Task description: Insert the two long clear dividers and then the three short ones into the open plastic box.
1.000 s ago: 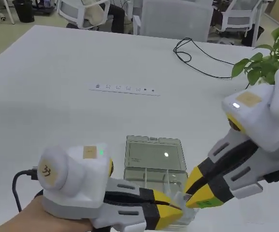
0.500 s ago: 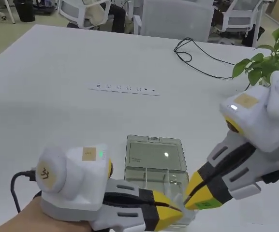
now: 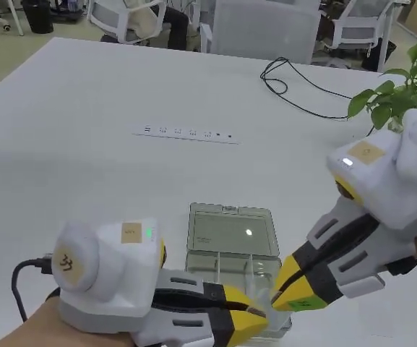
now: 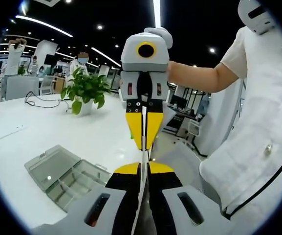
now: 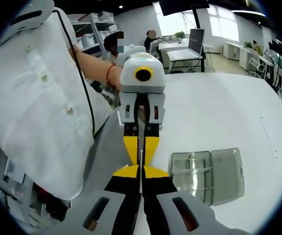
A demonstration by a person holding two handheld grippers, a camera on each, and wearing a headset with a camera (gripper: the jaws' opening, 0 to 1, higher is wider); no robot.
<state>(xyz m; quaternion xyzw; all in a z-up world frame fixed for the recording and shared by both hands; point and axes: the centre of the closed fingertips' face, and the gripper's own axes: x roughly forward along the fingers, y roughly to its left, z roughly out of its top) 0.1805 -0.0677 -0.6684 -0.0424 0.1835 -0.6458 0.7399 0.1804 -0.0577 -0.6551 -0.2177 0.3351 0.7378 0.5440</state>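
Facing each other tip to tip, left tongs (image 3: 255,316) and right tongs (image 3: 283,298) meet just above the near right corner of the open plastic box (image 3: 215,262). Left tongs: jaws pressed together, yellow tips with no gap seen in the left gripper view. Right tongs: jaws likewise closed in the right gripper view. Cannot tell whether a clear piece is pinched at the meeting point; the head view shows only a pale blur there.

Box sits on the white surface (image 3: 121,181), close to the near edge, with its lid (image 3: 233,230) laid flat on the far side. Clear dividers (image 5: 193,171) stand in the tray half and split it into compartments; the count is not readable.

Power strip (image 3: 186,133) lies farther out at centre. Black cable (image 3: 295,90) loops at far right, with a potted plant (image 3: 400,90) beside it.
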